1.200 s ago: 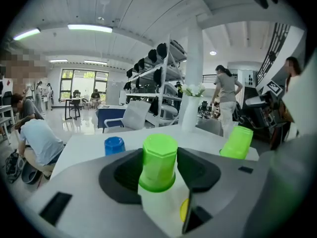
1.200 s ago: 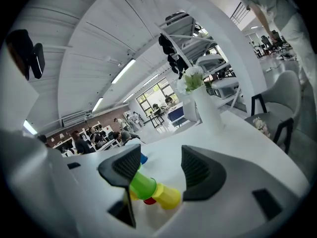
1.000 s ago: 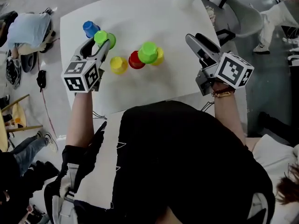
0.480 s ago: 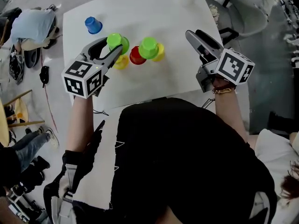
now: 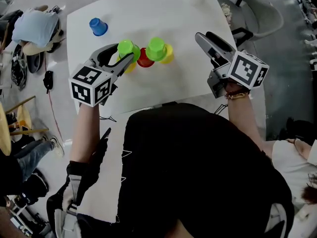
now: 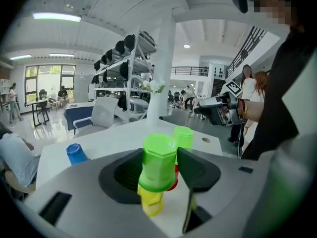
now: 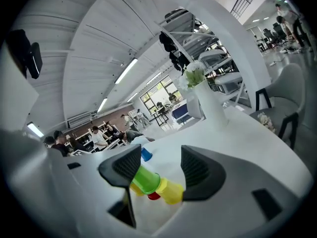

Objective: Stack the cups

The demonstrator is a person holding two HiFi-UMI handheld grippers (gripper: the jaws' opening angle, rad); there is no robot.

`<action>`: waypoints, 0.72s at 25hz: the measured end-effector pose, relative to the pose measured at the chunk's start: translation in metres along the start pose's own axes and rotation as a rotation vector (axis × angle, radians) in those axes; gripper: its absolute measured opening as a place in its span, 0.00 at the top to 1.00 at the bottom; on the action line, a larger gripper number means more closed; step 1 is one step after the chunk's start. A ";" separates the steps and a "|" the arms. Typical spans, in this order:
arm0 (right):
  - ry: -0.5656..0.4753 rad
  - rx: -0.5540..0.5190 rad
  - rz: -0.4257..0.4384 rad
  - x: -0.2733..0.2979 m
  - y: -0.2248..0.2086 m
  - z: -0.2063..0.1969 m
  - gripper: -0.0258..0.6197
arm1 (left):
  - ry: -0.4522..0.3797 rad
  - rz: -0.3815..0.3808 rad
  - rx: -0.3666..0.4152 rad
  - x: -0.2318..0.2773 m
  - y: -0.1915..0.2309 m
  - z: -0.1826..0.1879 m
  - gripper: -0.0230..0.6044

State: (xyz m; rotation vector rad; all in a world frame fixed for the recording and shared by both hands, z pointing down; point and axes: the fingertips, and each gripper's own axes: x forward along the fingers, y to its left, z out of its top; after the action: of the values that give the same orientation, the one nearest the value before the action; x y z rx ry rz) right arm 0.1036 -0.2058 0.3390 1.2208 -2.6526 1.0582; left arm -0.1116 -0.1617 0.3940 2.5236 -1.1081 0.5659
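Left gripper [image 5: 126,52]: raised over the left part of the table [image 5: 163,88]; its fingers pinch a green cup [image 5: 126,47] from both sides.
Green cup: upside down with its rim downward, held clear of the table, straight above a yellow cup [image 6: 151,203]. Only the lower part of the yellow one shows under the green rim, and I cannot tell whether the two touch.
Yellow cup: upside down on the table, just left of the red cup [image 5: 143,61].
Right gripper [image 5: 204,34]: held over the right edge of the table, well apart from the cups. Its fingers are spread with nothing between them, and the cups show beyond the gap.
Red cup: upside down on the table, between the yellow cup and the pair to its right; the left gripper view shows only a sliver of it behind the green cup.
Pair: a second green cup [image 5: 156,48] sits upside down on top of another yellow cup [image 5: 169,56], just right of the red cup.
Blue cup [image 5: 98,27]: upside down and alone near the far left of the table, well apart from the rest.
Vase [image 7: 208,105]: white and tall, with flowers, at the table's far edge.
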 end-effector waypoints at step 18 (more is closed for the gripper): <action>0.016 0.003 0.008 0.004 0.002 -0.007 0.57 | 0.040 -0.005 0.000 0.003 -0.002 -0.012 0.60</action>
State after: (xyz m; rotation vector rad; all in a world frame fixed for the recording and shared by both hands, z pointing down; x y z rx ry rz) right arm 0.0981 -0.2041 0.3444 1.1986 -2.6471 1.0695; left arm -0.1109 -0.1568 0.4050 2.5033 -1.0866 0.6124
